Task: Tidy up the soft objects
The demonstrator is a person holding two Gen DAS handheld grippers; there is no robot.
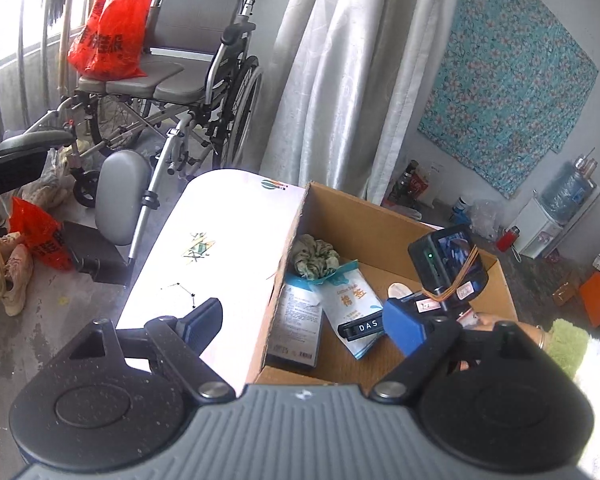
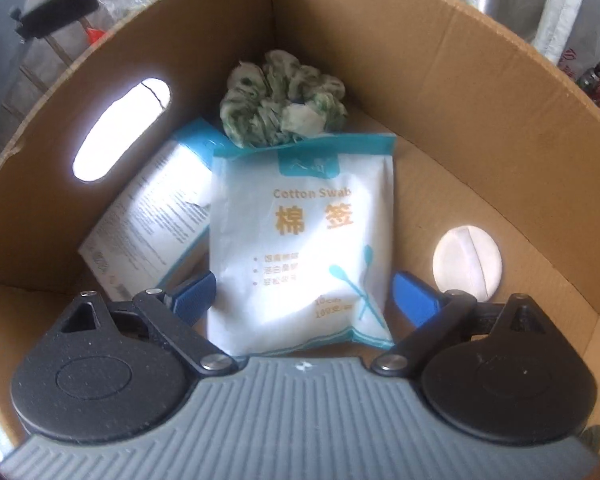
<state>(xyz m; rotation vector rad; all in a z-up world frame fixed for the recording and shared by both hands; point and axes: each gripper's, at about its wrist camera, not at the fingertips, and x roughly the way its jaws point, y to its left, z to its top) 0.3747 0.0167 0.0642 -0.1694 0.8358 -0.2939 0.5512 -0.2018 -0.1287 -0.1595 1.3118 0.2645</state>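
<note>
Fingers [image 2: 414, 298] of the right gripper [image 2: 300, 296] are spread wide, clear of the cotton swab pouch [image 2: 300, 240]; light, soft, slippery film, best pinched across its flat width.

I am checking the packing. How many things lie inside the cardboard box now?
4: a green scrunchie at the back wall, a cotton swab bag in the middle, another packet left of it, a white round pad at right. More may be hidden.

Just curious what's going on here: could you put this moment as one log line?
stage: placing | white cotton swab bag: in brown cardboard box | right fingers: open, astride bag | left fingers: open, empty
</note>
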